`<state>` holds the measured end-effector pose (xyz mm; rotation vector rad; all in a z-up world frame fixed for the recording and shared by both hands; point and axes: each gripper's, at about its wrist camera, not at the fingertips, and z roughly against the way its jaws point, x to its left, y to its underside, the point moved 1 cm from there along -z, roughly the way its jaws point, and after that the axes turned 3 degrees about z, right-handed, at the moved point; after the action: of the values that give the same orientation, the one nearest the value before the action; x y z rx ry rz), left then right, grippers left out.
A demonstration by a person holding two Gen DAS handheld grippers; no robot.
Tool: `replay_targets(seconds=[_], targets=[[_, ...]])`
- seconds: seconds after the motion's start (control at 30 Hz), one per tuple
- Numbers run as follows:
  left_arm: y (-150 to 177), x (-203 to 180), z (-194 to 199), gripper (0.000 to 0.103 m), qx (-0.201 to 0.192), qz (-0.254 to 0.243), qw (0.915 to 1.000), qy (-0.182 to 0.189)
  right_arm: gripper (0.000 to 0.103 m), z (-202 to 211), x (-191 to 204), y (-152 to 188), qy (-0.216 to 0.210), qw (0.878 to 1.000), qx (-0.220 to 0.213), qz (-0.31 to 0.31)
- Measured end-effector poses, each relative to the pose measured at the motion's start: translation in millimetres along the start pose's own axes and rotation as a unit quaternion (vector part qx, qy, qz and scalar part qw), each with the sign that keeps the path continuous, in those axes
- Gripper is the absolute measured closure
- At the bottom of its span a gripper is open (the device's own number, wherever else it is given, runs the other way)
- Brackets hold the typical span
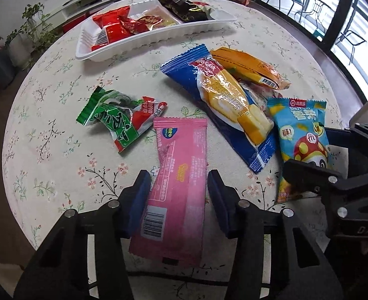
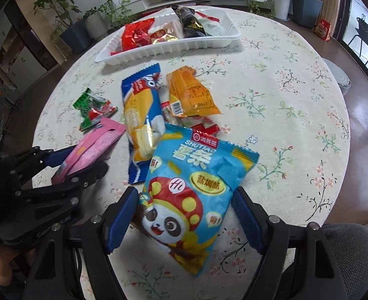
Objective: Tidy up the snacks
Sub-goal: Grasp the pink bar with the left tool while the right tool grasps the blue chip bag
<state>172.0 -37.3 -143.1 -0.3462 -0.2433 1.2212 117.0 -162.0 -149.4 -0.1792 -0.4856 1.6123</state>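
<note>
Left wrist view: left gripper [image 1: 179, 200] straddles the pink packet [image 1: 177, 195], which lies flat on the flowered tablecloth [image 1: 59, 115]. The blue pads [image 1: 140, 200] sit right at both long edges; a sliver of cloth shows beside the left one, so it looks like light contact at most. I can't call it a firm clamp. Green packet [image 1: 114, 120] is just beside the pink one's far end, the long blue packet [image 1: 223, 110] just to the right, the orange packet [image 1: 251, 67] behind that. The white tray [image 1: 144, 47] is at the far side of the table, already holding red and dark packets.

Right wrist view: right gripper [image 2: 184, 215] is spread wide around the light-blue chips bag [image 2: 196, 187]. The left pad is close to the bag's edge, the right pad clear of it. Not gripping. The chips bag overlaps the near end of the long blue packet. The left gripper shows at the left of this view with the pink packet between its fingers.

Handling, as I judge it:
- Pink packet: light, flat, slick film. It will bow if squeezed across its width. Take it mid-length across the narrow side, where the pads are now.
- Chips bag: light, air-puffed, slippery, and the contents crush easily. Pinch the crimped end seam or close gently across the middle.
- The overlap with the long blue packet may drag that one along on the lift.
</note>
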Motion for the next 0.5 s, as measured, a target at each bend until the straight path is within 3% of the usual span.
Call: replay_targets(seconds=[0.1,0.3,0.5], targets=[[0.9,2.8,0.1,0.058,-0.005,0.009,0.9999,0.009,0.024,-1.0,-3.2,-0.1,-0.001,1.0,0.0,-0.001],[4.7,2.9,2.2,0.058,-0.01,0.007,0.9998,0.015,0.035,2.3,-4.1,2.8,-0.017,1.0,-0.002,0.006],[12.1,6.6,6.9,0.068,-0.018,0.014,0.9996,0.02,0.055,7.4,-9.1,6.3,-0.046,0.999,-0.003,0.002]])
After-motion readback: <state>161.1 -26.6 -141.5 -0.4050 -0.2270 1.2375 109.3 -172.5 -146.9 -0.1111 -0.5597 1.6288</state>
